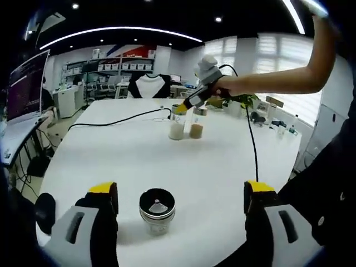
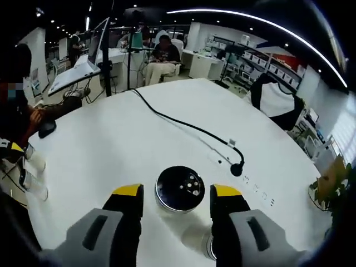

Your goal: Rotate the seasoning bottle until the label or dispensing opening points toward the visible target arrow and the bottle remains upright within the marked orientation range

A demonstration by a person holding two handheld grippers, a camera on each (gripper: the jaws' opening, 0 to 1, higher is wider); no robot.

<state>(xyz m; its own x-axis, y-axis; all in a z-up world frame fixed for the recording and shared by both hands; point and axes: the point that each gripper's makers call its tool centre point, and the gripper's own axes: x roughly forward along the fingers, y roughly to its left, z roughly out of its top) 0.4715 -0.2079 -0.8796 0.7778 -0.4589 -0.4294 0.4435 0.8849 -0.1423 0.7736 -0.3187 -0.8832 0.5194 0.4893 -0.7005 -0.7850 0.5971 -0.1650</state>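
Observation:
My right gripper point(image 2: 177, 192) is open and looks down on a seasoning bottle's black shaker lid point(image 2: 179, 189), whose dispensing holes face up. The lid sits between the two yellow-tipped jaws with a small gap on each side. In the left gripper view that same gripper point(image 1: 182, 105), held by a hand, hovers at the top of a clear bottle of pale powder point(image 1: 177, 127). Beside it stands a smaller bottle of brown seasoning point(image 1: 196, 129). My left gripper point(image 1: 181, 192) is wide open, with a short black-lidded jar point(image 1: 157, 210) upright between its jaws, touching neither.
The bottles stand on a round white table point(image 1: 133, 161). A black cable point(image 2: 189, 128) crosses it to a small plug. A dark mouse-like object point(image 1: 44, 207) lies near the left edge. A potted plant point(image 1: 245, 100) stands behind the bottles. Desks, monitors and seated people fill the room beyond.

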